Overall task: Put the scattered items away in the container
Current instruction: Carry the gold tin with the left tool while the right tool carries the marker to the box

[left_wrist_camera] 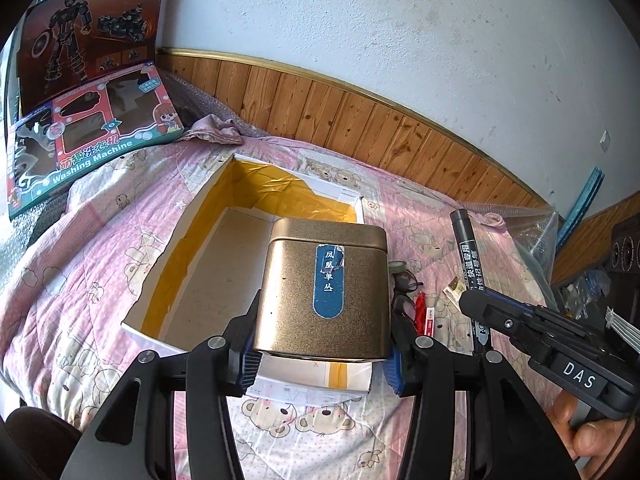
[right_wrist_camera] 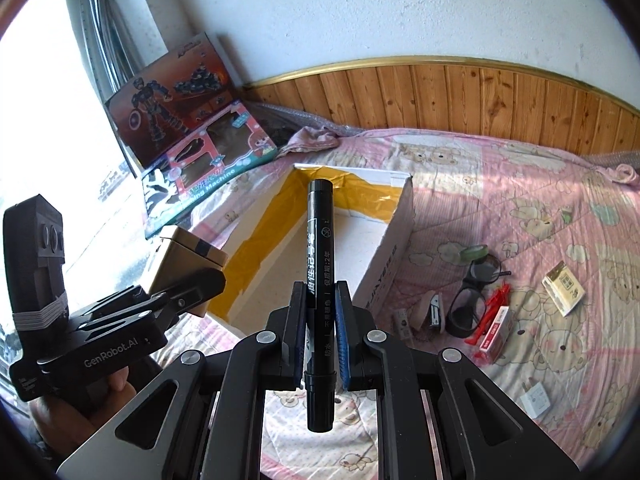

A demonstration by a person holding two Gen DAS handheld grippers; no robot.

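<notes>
- The left gripper (left_wrist_camera: 322, 356) is clamped on a gold square metal tea tin (left_wrist_camera: 326, 292) with a blue label, its two blue-padded fingers (left_wrist_camera: 250, 364) pressed against the tin's sides.
- The tin hangs over the near end of the open white cardboard box (left_wrist_camera: 200, 280), whose inner walls are lined with yellow tape; the box lies on a pink quilt (left_wrist_camera: 80, 280) printed with bears.
- The right gripper (right_wrist_camera: 320, 328) is closed around a black marker pen (right_wrist_camera: 319, 240), which stands upright between the pads and pokes out beyond them at both ends.
- The pen is held in front of the box, above its near edge.
- Scattered on the quilt to the right of the box: black-rimmed glasses (right_wrist_camera: 470, 304), a red and white small carton (right_wrist_camera: 496, 330), a small beige printed booklet (right_wrist_camera: 563, 288), a white plug adapter (right_wrist_camera: 536, 399) and a green tape roll (right_wrist_camera: 474, 251).
- Two toy boxes (left_wrist_camera: 88, 80) lean in the corner against the wall.
</notes>
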